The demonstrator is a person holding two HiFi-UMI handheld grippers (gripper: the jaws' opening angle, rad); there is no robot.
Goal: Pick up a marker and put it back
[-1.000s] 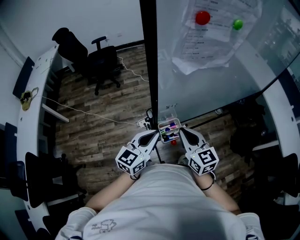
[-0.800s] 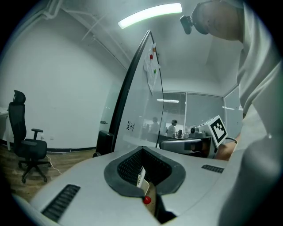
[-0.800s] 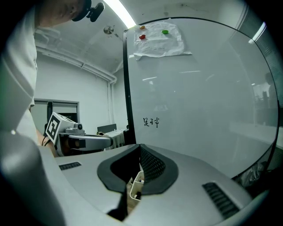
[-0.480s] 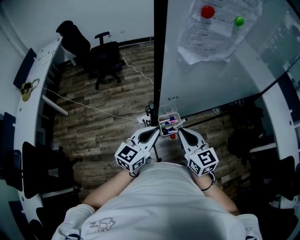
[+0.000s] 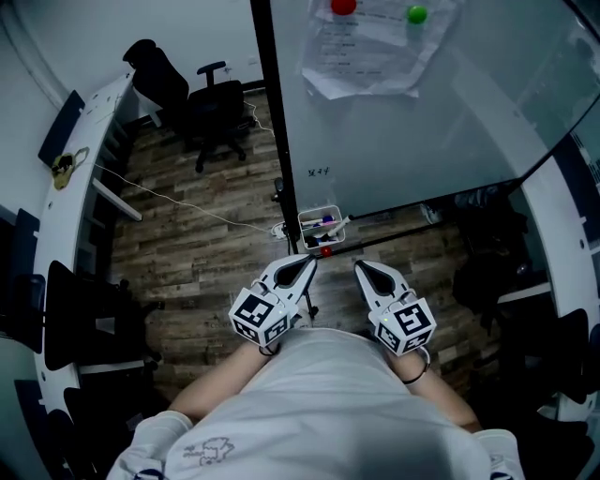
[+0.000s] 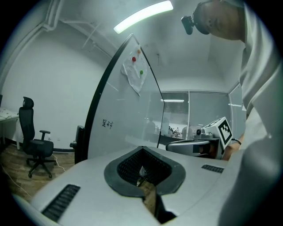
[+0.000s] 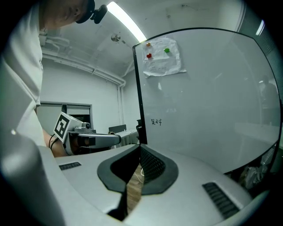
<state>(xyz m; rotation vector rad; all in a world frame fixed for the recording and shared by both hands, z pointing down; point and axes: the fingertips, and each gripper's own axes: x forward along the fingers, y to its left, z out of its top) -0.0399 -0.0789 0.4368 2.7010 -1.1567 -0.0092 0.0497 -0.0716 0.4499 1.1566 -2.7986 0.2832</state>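
With the left gripper (image 5: 302,266) and right gripper (image 5: 362,270) both empty, fingers together, held short of the markers (image 5: 325,221) in the tray (image 5: 317,238) at the whiteboard's (image 5: 422,122) lower left, reaching in unopened would likely topple them.

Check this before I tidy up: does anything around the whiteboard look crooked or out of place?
The paper sheet on the whiteboard, held by a red magnet and a green magnet, hangs crumpled and askew. A white cable trails loose across the wood floor. The marker box looks in order.
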